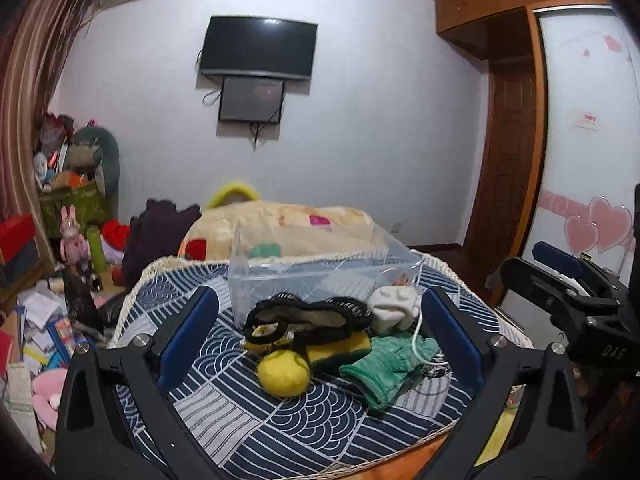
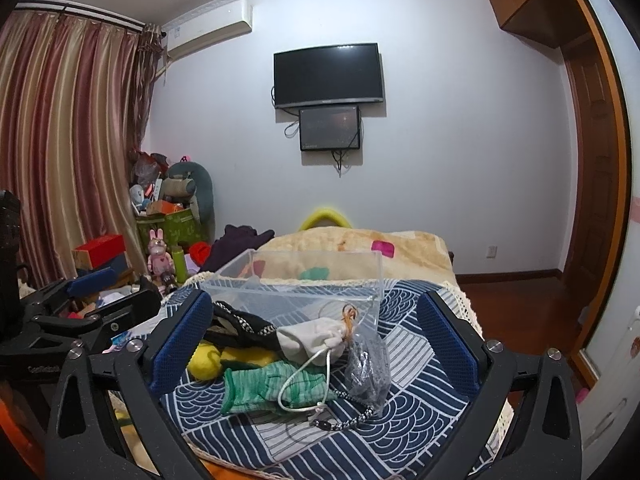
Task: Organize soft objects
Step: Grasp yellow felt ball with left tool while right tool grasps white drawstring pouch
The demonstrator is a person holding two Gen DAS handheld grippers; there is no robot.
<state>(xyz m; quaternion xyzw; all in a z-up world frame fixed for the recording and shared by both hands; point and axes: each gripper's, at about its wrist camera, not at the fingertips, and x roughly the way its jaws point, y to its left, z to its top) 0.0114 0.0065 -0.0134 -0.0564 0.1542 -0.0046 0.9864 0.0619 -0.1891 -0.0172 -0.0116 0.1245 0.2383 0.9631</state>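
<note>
Both your grippers hover with jaws spread wide and nothing between them: the left gripper (image 1: 320, 334) and the right gripper (image 2: 316, 344) each frame the pile of soft things on the blue patterned cloth (image 1: 248, 432). In that pile, a yellow ball (image 1: 283, 373) touches a green cloth (image 1: 386, 368), with a white pouch (image 1: 392, 309) and a black strap (image 1: 304, 320) just behind. The clear box (image 1: 320, 268) stands right behind the pile, near the blanket (image 1: 280, 224).
</note>
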